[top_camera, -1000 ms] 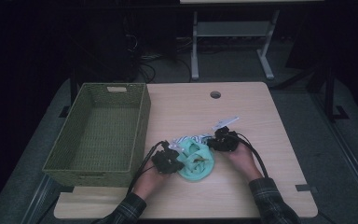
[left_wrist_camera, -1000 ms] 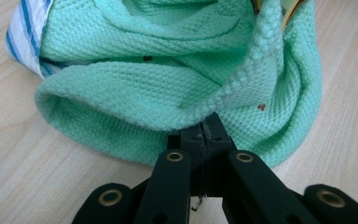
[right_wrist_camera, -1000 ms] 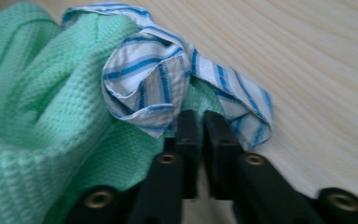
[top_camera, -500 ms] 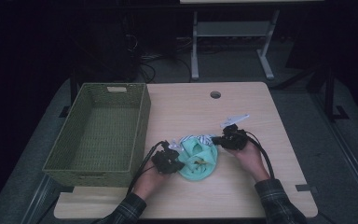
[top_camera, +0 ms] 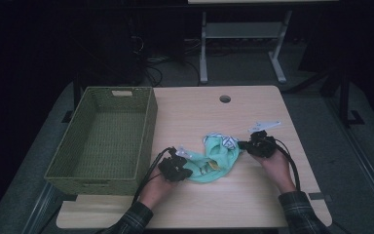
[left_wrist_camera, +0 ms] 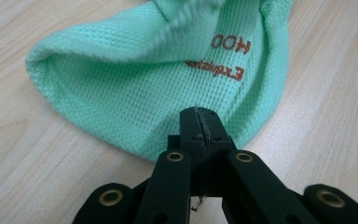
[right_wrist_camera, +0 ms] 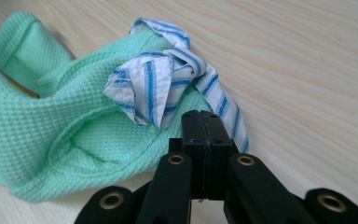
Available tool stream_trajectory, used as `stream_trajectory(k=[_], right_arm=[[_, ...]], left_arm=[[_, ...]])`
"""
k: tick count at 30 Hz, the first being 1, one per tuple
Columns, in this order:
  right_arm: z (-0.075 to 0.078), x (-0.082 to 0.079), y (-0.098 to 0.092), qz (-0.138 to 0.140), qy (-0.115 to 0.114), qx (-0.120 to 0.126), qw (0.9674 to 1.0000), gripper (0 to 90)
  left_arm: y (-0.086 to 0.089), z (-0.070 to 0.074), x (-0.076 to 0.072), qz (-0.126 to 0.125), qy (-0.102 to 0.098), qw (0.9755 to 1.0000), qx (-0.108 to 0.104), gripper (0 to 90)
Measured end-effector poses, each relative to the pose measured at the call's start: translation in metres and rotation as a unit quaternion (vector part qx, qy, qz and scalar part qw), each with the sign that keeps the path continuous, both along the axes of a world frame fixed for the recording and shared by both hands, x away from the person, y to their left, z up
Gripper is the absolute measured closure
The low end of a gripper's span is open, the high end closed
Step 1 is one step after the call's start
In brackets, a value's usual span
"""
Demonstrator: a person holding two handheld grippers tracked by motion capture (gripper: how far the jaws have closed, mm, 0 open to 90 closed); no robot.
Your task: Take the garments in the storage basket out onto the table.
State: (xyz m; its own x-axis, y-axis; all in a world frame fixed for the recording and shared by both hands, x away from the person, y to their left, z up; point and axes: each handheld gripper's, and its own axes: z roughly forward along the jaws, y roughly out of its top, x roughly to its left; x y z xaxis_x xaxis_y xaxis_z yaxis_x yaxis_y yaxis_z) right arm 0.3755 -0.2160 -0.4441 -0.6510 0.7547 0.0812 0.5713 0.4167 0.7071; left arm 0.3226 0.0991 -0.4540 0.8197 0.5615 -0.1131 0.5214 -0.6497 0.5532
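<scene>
Green shirt [top_camera: 217, 161] lies on the table [top_camera: 253, 204] between both grippers. Left gripper [left_wrist_camera: 199, 122] jaws pressed together, pinching its near hem. Right gripper [right_wrist_camera: 206, 125] jaws likewise pinch the edge beside the striped collar [right_wrist_camera: 163, 88].

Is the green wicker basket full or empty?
Empty: the basket shows bare woven floor; the mint garment lies outside on the table.

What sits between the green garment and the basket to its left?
Nothing visible but bare table. The green garment is pinched at both ends by the left hand-held gripper and the right hand-held gripper; the basket lies just left.
</scene>
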Motion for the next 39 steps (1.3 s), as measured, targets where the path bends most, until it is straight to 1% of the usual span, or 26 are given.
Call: stream_trajectory(k=[4,6,7,9,10,11,13,15,17,18,20,21,23,24,25,27,29,30,31,32,33,35,39], right_arm=[[-0.006,-0.003,-0.01,-0.016,0.006,-0.003,0.9999,89.8],[-0.009,-0.004,-0.014,-0.023,0.014,-0.001,0.9996,89.8],[-0.01,-0.004,-0.016,-0.023,0.02,0.003,0.9995,89.8],[-0.012,-0.005,-0.017,-0.022,0.022,0.005,0.9995,89.7],[-0.012,-0.006,-0.016,-0.021,0.023,0.007,0.9995,89.4],[-0.012,-0.006,-0.017,-0.018,0.019,0.007,0.9996,88.9],[-0.01,-0.008,-0.017,-0.012,0.018,0.013,0.9997,86.4],[-0.006,-0.01,-0.017,-0.012,0.012,0.013,0.9998,82.2],[0.0,-0.012,-0.017,-0.017,0.008,0.016,0.9997,78.2],[0.003,-0.011,-0.018,-0.015,0.003,0.017,0.9997,77.7],[0.01,-0.011,-0.018,-0.016,-0.006,0.02,0.9997,76.1],[0.013,-0.01,-0.018,-0.014,-0.005,0.024,0.9996,74.8],[0.018,-0.007,-0.015,-0.009,-0.007,0.02,0.9997,73.5],[0.02,-0.004,-0.013,-0.006,-0.01,0.02,0.9997,72.7],[0.022,-0.001,-0.01,-0.002,-0.009,0.02,0.9997,71.9],[0.027,0.005,-0.004,0.003,-0.016,0.019,0.9997,70.4],[0.031,0.012,0.003,0.009,-0.015,0.021,0.9996,69.2],[0.033,0.02,0.01,0.012,-0.014,0.022,0.9996,69.0],[0.033,0.02,0.01,0.012,-0.014,0.022,0.9996,69.0],[0.033,0.024,0.015,0.014,-0.013,0.019,0.9996,68.2],[0.034,0.028,0.018,0.016,-0.011,0.016,0.9997,68.1],[0.033,0.036,0.026,0.021,-0.009,0.017,0.9996,66.7],[0.029,0.049,0.041,0.025,0.001,0.007,0.9997,64.1]], left_arm=[[0.0,0.0,0.0,0.001,0.0,1.0,-0.001,89.2],[0.0,0.0,0.0,0.002,0.0,1.0,-0.003,89.2],[0.001,0.0,0.0,0.002,0.001,1.0,-0.004,89.2],[0.001,0.0,0.0,0.001,0.003,1.0,-0.004,89.1],[0.001,0.0,0.001,0.001,0.004,1.0,-0.004,88.8],[0.001,0.0,0.001,-0.002,0.004,1.0,-0.005,87.7],[0.001,0.001,0.002,-0.002,0.007,1.0,-0.007,84.9],[0.001,0.003,0.002,0.004,0.002,0.9999,-0.01,82.5],[0.002,0.005,0.002,0.009,0.0,0.9998,-0.017,80.7],[0.003,0.006,0.003,0.01,-0.001,0.9997,-0.02,79.7],[0.004,0.007,0.003,0.012,-0.005,0.9997,-0.02,78.5],[0.004,0.008,0.004,0.013,-0.007,0.9997,-0.019,77.8],[0.003,0.007,0.004,0.013,-0.01,0.9997,-0.016,76.8],[0.003,0.006,0.005,0.012,-0.011,0.9998,-0.011,76.6],[0.003,0.005,0.005,0.012,-0.009,0.9999,-0.007,76.0],[0.002,0.004,0.004,0.01,-0.007,0.9999,-0.004,76.0],[0.001,0.003,0.004,0.01,-0.008,0.9999,0.0,75.7],[0.0,0.001,0.004,0.01,-0.011,0.9999,-0.001,75.9],[-0.001,0.0,0.003,0.011,-0.011,0.9999,-0.003,75.9],[-0.002,0.0,0.003,0.013,-0.011,0.9998,-0.004,76.2],[-0.002,0.001,0.003,0.009,-0.015,0.9998,0.004,76.6],[-0.002,0.001,0.002,0.009,-0.018,0.9998,0.007,77.4],[-0.004,0.001,0.0,0.011,-0.027,0.9994,0.017,81.2]])
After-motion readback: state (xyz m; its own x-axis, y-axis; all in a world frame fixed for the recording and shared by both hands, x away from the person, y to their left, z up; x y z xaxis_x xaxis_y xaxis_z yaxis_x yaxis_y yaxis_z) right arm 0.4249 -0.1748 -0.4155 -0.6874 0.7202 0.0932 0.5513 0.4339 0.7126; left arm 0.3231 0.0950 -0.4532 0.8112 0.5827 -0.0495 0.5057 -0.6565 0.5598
